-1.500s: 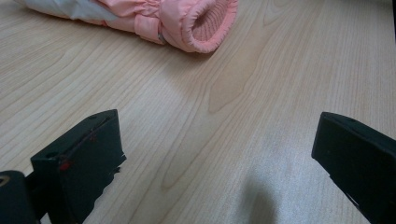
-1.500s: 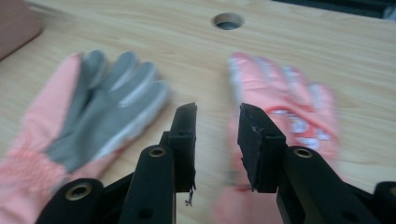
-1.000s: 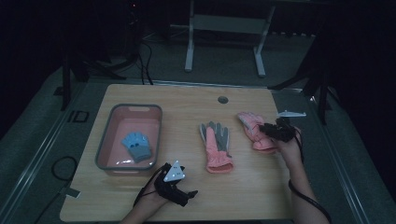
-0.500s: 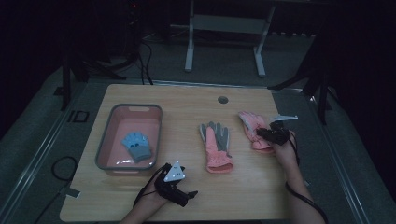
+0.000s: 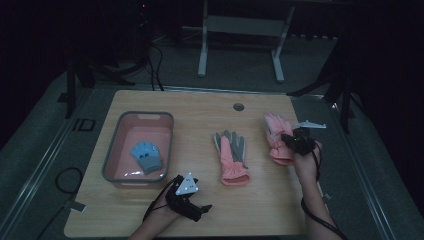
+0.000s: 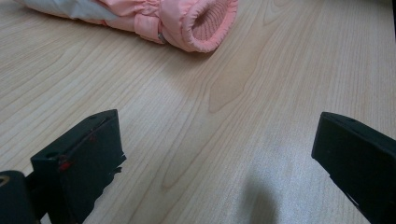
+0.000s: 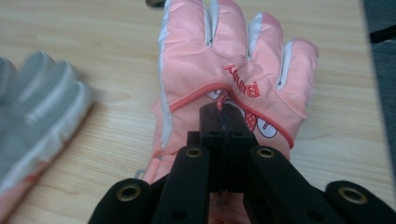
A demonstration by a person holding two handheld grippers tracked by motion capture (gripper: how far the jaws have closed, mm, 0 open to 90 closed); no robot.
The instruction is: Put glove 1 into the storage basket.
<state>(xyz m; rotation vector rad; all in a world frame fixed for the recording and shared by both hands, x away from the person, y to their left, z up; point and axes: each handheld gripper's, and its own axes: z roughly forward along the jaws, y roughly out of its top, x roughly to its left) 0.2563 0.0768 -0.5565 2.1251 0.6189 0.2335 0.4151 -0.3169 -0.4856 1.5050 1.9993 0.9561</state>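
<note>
Bench (image 5: 200,105) centre-right in the high view carries the pink glove (image 5: 276,137) under the right gripper (image 5: 292,142), the left gripper (image 6: 215,154) view shows jaws wide apart over bare wood, and the right gripper view shows jaws just closed, pinching that glove's back at frame centre

On the desk (image 5: 200,107) I see a grey tub with pink inside (image 5: 138,148) at the left side. A small blue glove (image 5: 147,156) lies flat in it. Near the far edge of the desk is a round grey cable hole (image 5: 238,106). Behind the desk stands a white metal frame (image 5: 240,30) on the floor.
</note>
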